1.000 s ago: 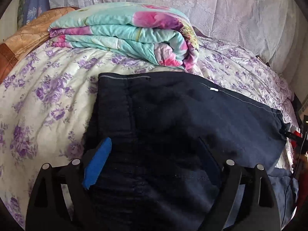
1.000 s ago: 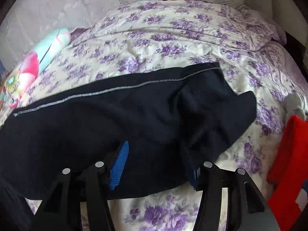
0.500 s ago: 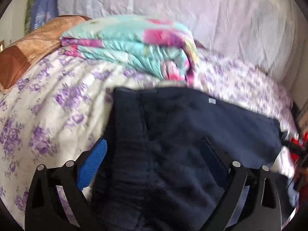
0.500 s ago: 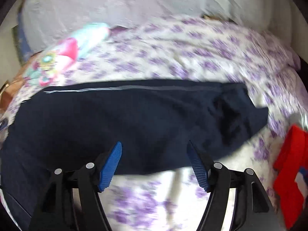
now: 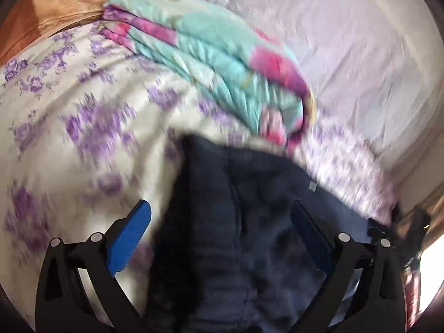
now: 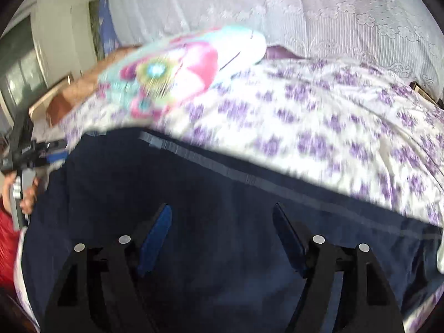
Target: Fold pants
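The dark navy fabric pants (image 6: pixel 222 222) lie spread on the white bed cover printed with purple flowers (image 6: pixel 333 127), stretched out long from left to right, with a pale grey side stripe running along their far edge. They look laid flat and lengthwise, perhaps already doubled leg on leg, though blur keeps that from being certain; the crosswise folds that would make a compact bundle do not appear done.

The left hand-held gripper (image 5: pixel 219 227) hangs over one end of the pants with its blue-padded fingers spread wide, nothing between them that they clamp. The right hand-held gripper (image 6: pixel 222 227) likewise hovers above the middle of the cloth, fingers apart and empty.

Beyond the pants, at the far side of the bed, sits a folded turquoise and pink flowered quilt (image 5: pixel 216 63), just beside their far edge.

Most of the folding seems left: each end needs gripping and bringing over.
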The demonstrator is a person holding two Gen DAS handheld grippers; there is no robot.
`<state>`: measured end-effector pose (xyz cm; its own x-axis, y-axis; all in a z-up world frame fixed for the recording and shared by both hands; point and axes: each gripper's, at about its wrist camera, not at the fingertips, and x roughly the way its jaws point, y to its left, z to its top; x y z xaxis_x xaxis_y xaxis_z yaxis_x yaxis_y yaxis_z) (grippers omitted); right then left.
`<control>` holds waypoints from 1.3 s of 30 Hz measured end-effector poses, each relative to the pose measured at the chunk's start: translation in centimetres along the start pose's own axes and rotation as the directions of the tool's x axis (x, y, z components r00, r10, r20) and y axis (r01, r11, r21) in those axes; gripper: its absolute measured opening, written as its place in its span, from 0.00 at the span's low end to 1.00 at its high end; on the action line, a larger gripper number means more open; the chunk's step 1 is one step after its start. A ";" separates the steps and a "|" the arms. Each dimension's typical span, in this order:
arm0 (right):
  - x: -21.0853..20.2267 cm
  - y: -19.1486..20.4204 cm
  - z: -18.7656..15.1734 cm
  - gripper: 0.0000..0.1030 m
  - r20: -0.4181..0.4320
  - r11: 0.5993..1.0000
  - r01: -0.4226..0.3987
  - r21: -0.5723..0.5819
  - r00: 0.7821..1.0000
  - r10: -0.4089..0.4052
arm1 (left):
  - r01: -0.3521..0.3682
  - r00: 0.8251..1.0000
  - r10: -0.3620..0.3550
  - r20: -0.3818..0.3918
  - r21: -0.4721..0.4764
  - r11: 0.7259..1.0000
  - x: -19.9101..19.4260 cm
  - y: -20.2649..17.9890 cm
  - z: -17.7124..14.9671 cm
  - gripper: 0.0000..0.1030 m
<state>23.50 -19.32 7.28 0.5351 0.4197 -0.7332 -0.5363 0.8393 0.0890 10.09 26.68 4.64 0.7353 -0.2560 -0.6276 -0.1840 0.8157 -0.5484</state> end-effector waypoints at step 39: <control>-15.0 17.7 -24.3 0.05 0.065 0.959 -0.013 -0.282 0.997 0.033 | 0.326 0.940 -0.330 -0.089 -0.056 0.944 -13.3 4.0 -12.9 0.53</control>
<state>-9.86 -19.19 3.46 0.5585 0.4683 -0.6847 -0.7057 0.7021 -0.0954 -8.81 26.69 3.66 0.6937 -0.5561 -0.4577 0.0299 0.6572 -0.7531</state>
